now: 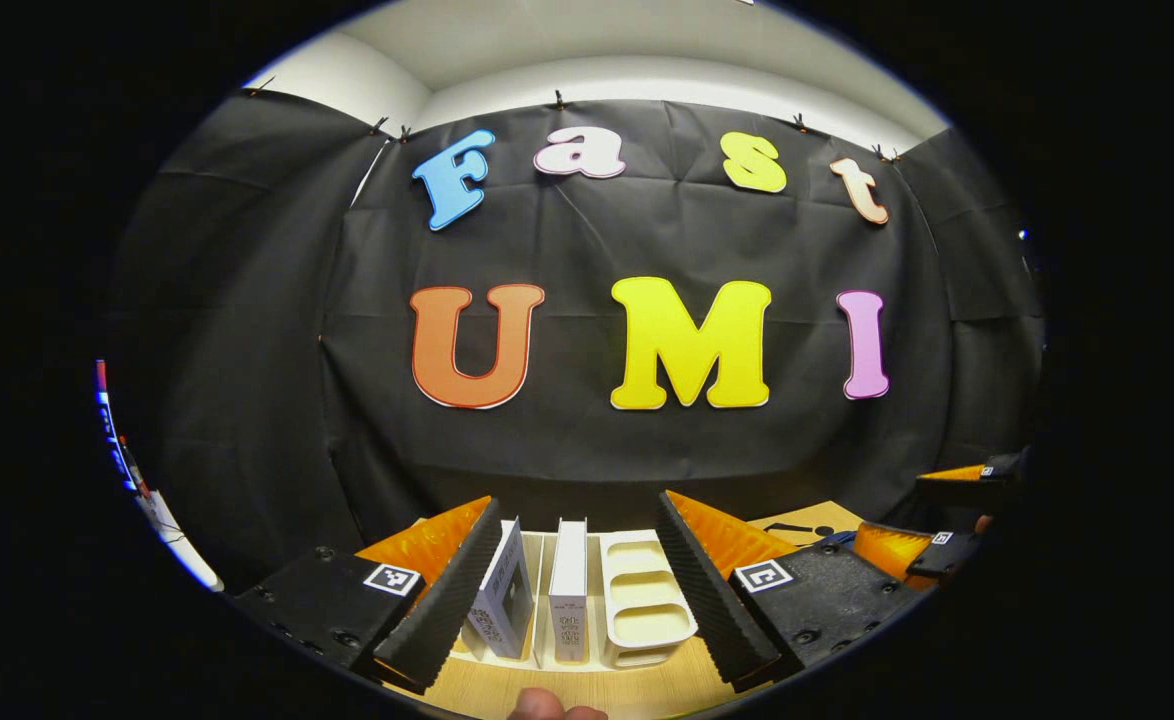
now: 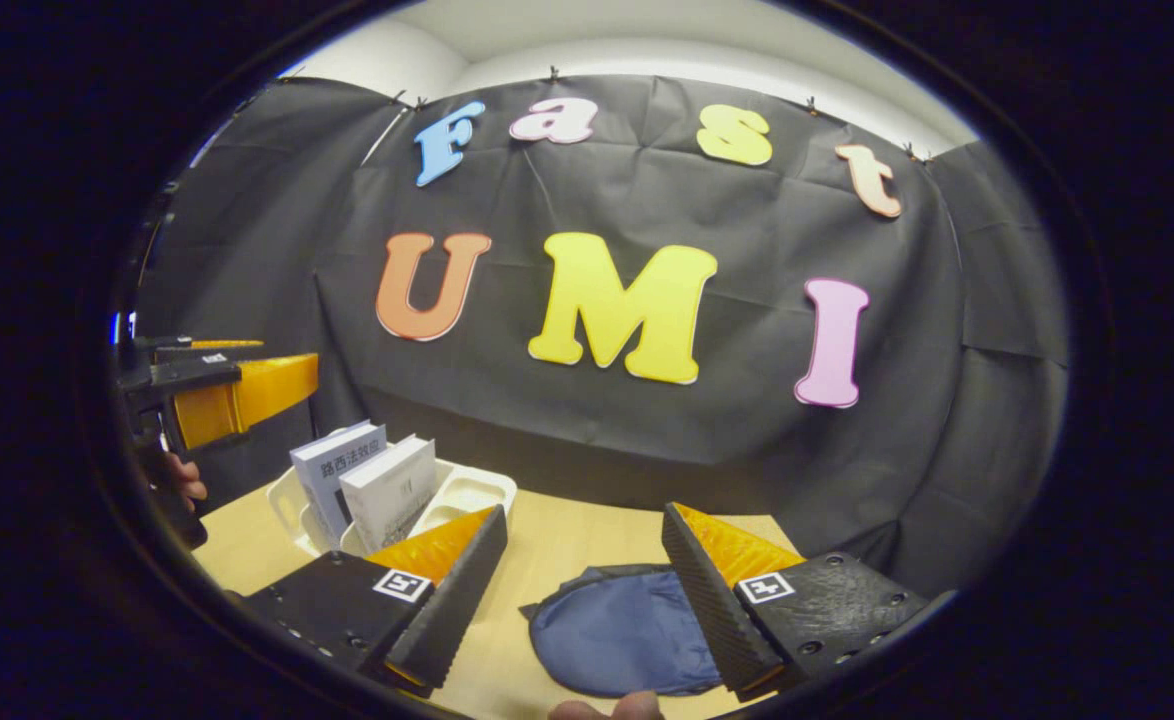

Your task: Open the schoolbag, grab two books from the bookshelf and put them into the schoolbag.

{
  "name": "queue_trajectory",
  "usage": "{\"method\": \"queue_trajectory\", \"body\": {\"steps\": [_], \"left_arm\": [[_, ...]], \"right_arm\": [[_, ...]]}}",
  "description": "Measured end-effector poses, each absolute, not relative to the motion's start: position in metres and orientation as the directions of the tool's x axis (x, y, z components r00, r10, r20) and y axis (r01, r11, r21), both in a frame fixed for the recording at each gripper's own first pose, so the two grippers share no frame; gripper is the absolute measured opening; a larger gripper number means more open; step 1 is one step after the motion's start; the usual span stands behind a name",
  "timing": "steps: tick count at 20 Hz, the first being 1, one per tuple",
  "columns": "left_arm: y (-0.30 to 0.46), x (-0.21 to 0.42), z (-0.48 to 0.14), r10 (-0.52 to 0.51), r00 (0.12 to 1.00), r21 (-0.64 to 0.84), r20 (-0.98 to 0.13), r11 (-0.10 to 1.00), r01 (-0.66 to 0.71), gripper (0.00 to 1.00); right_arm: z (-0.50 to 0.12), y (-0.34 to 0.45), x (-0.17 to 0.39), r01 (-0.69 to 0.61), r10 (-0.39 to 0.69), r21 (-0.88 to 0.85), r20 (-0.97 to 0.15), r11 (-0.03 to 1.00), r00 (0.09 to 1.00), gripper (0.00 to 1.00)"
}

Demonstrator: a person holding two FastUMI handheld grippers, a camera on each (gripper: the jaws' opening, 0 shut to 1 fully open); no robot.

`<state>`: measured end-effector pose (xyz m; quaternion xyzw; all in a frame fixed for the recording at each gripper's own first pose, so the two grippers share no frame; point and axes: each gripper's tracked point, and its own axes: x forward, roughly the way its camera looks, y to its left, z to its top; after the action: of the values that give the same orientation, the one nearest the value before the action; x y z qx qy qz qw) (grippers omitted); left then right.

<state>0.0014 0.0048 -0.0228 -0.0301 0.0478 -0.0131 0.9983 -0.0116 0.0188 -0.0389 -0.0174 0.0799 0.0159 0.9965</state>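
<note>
Two books (image 1: 537,595) upright in white rack (image 1: 642,605), far side of table (image 2: 587,540); left gripper (image 1: 582,590) spread wide, holding nothing, straddling both. Right gripper (image 2: 582,600) also released, hovering over blue schoolbag (image 2: 622,630) lying near me, looks unopened. My worry: wide jaws catch both books at once, or tip rack; bag slides when zipper pulled.

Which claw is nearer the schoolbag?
Right. The right claw hovers open directly over the schoolbag; the left claw faces the books in the bookshelf.
</note>
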Motion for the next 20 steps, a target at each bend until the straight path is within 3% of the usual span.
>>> {"method": "queue_trajectory", "body": {"steps": [4,7,12,20], "left_arm": [[0.004,0.002,-0.021,-0.032,0.995,-0.053,-0.095,0.998,0.027,0.98],[0.003,0.000,-0.025,-0.030,0.993,-0.067,-0.110,0.998,0.023,0.98],[0.019,-0.003,-0.032,-0.004,0.991,-0.063,-0.134,0.998,-0.005,0.98],[0.032,-0.009,-0.047,0.013,0.984,-0.055,-0.178,0.998,-0.023,0.98]], "right_arm": [[-0.070,0.025,-0.008,-0.068,0.051,-0.058,-0.259,0.996,0.965,0.96],[-0.121,0.026,-0.002,-0.111,0.058,-0.108,-0.410,0.988,0.910,0.95],[-0.210,0.036,0.001,-0.217,0.061,-0.145,-0.684,0.965,0.727,0.99],[-0.309,0.036,0.032,-0.212,-0.030,-0.152,-0.872,0.965,0.488,0.96]]}}
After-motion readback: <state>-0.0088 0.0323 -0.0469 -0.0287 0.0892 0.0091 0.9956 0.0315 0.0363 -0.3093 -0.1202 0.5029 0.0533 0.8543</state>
